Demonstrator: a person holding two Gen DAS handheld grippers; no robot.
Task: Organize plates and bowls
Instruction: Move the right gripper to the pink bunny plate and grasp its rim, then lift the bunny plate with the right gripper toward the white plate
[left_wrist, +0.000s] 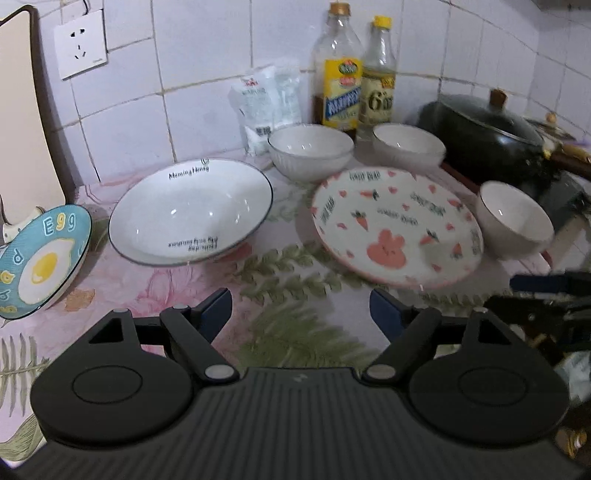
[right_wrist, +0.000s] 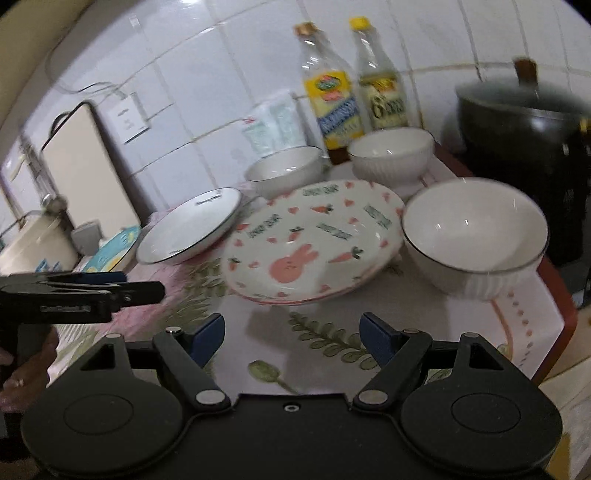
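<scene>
- You are looking at the biggest piece first: the rabbit plate (right_wrist: 314, 243), sitting mid-counter on the floral cloth (right_wrist: 332, 343), straight ahead of your right gripper (right_wrist: 293, 332). It is looking like glazed ceramic, so you are probably dealing with something stiff, slick and chip-prone; the raised near rim is the place to pinch, one pad above and one below.
- Just beside it on the left, the white deep plate (left_wrist: 190, 210) with the dark rim is tilting on the cloth. Its flared lip is giving you a thin edge to take, though likely a slippery one.
- At the far left, the egg plate (left_wrist: 40, 258) is leaning up near the cutting board (left_wrist: 26, 122); it is probably going to slide if you nudge it, so catch the top edge.
- The near bowl (right_wrist: 476, 236) is standing right of the rabbit plate, and two more bowls (left_wrist: 310, 151) (left_wrist: 408, 146) are waiting in front of the bottles (left_wrist: 338, 88). They are small, likely light, ribbed outside; you are best gripping across the wall at the rim.
- Your right gripper's jaws are standing wide apart with nothing between them.
- Your left gripper (left_wrist: 301, 312) is also hovering spread wide and empty, over the cloth short of the plates.
</scene>
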